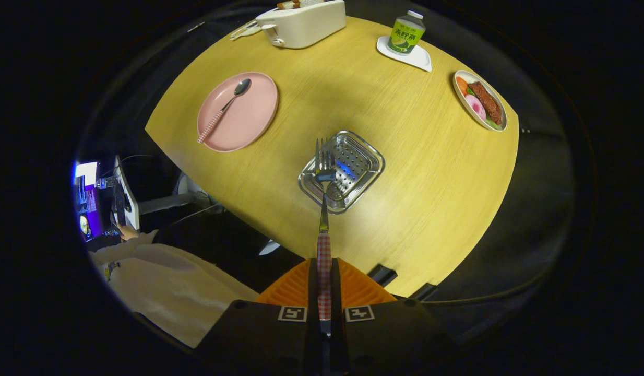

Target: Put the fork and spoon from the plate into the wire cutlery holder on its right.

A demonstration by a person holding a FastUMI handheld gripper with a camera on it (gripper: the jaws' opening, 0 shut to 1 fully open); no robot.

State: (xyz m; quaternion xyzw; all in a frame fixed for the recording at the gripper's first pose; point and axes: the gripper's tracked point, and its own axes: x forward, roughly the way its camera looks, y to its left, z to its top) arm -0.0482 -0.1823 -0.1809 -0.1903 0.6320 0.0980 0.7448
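While claw (pixel 324 284) grips fork (pixel 324 209), tines aim fwd over holder (pixel 361 175).

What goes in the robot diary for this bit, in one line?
hand-held gripper: shut on fork | fork tines over cutlery holder | spoon on pink plate | next: probably drop fork

The tongs (pixel 324 284) have ribbed pads and a dark body bearing two square black-and-white markers.
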